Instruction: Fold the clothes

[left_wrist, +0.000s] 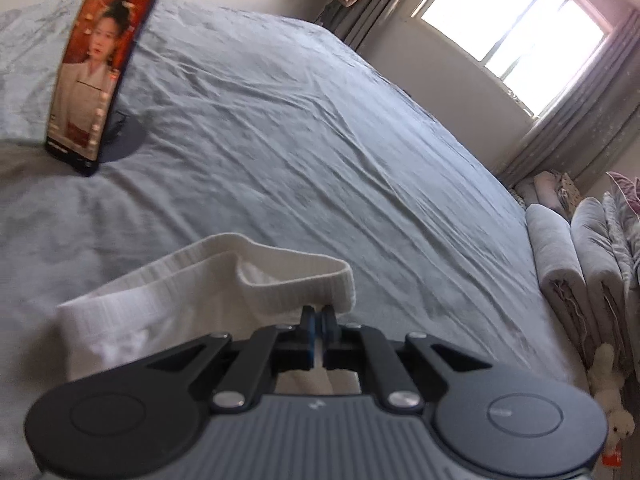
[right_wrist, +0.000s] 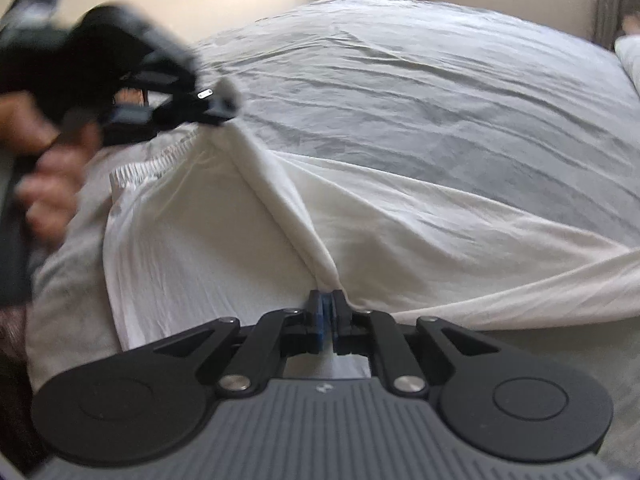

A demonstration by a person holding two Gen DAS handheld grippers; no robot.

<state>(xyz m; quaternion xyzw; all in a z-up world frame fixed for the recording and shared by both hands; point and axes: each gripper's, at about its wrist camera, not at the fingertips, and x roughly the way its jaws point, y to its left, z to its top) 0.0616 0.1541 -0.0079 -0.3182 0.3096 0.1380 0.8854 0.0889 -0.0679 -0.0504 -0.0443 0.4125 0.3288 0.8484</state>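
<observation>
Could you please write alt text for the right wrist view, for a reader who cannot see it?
The right tongs pinch a ridge of a white garment spread on a grey bed sheet. At upper left, the blurred left tongs, held in a hand, grip its elastic waistband.

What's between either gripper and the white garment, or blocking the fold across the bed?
Nothing visible. The left gripper is shut on the white garment at its ribbed waistband; the right gripper pinches a fold of it. The bed beyond is bare sheet; the phone stands well off.
</observation>
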